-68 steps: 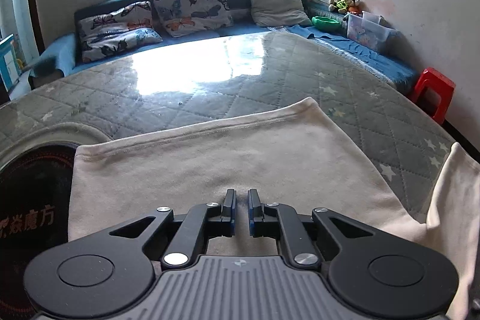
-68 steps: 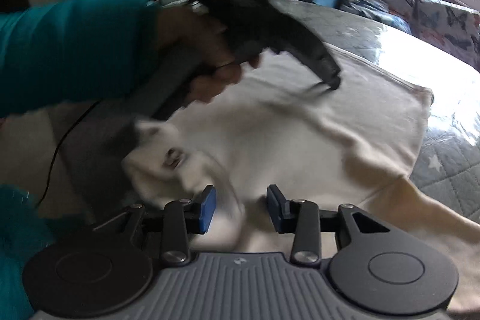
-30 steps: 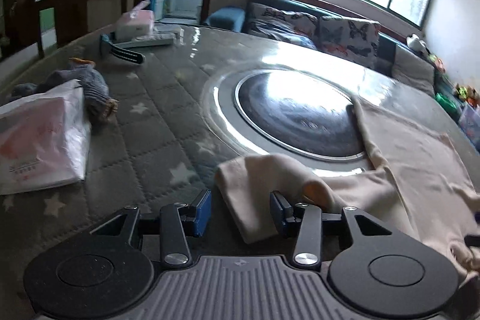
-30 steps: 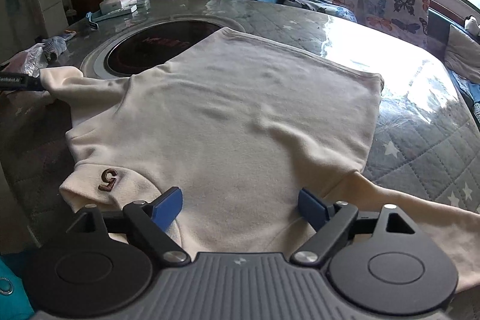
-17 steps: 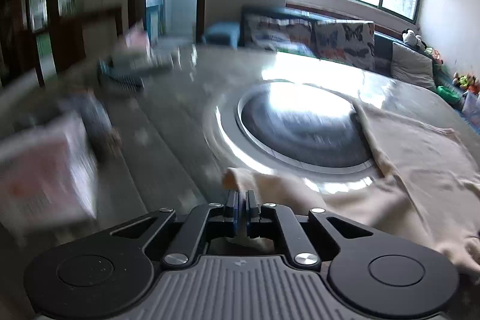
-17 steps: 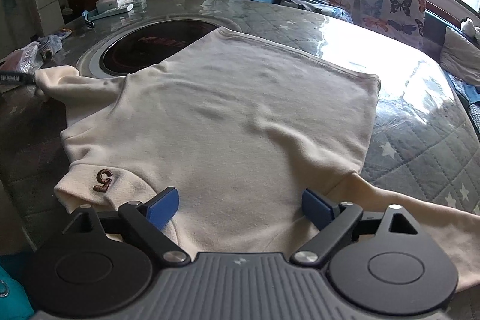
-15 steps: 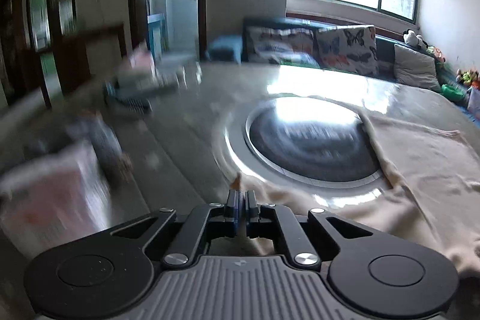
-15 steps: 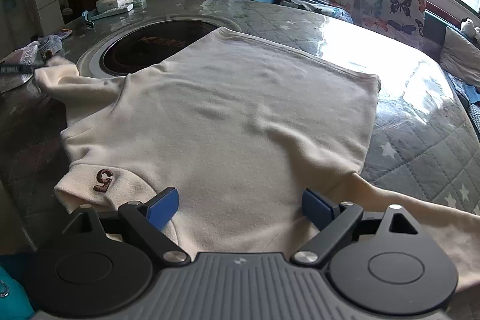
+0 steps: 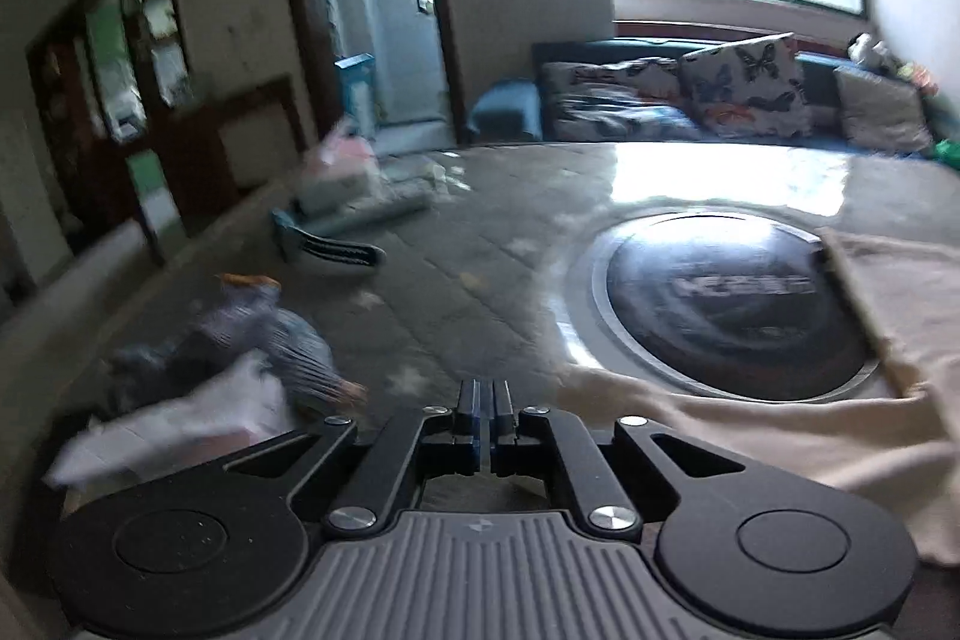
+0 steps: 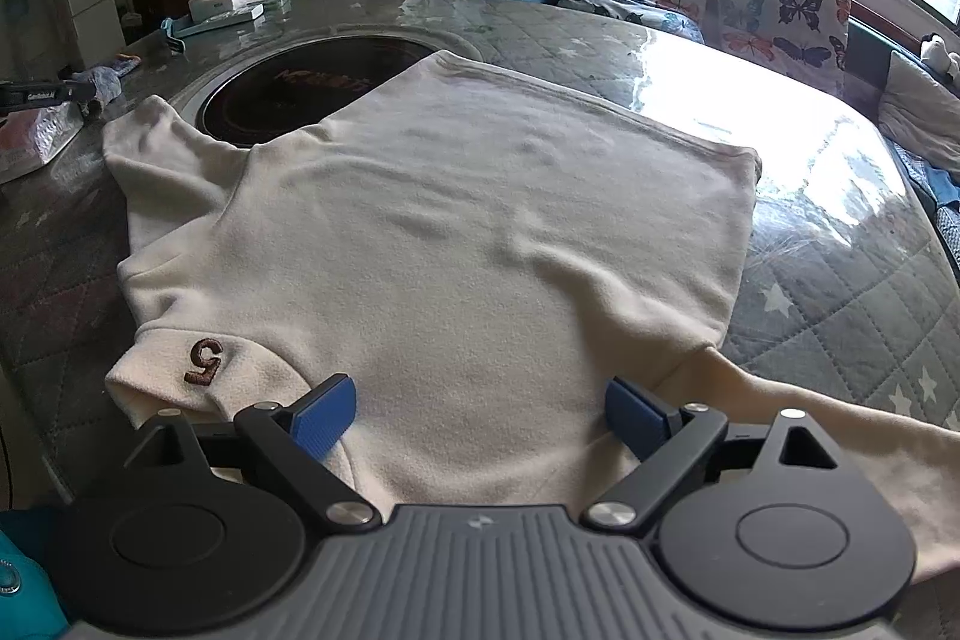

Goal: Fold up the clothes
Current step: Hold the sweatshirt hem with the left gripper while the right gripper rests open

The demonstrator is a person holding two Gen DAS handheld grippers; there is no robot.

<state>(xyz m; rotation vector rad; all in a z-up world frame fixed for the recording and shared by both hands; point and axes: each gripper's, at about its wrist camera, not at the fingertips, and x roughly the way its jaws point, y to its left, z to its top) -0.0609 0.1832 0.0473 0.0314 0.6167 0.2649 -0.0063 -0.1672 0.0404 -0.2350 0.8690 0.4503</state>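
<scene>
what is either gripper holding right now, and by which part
Right gripper is open over the cream sweater, holding nothing. Left gripper is shut; no cloth shows between its fingers, the sleeve end lies beside them.

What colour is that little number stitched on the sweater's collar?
Dark brown 5 on the cream sweater; clearest in the right wrist view.

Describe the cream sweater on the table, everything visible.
The cream sweater looks like soft fleece and lies spread flat on the quilted table, collar end nearest the right gripper, whose jaws stand open above it. A brown embroidered mark sits on the folded collar. One sleeve reaches toward the dark round inset, partly overlapping it; the other sleeve trails off to the right. The hem lies farthest away. Light wrinkles cross the body.
</scene>
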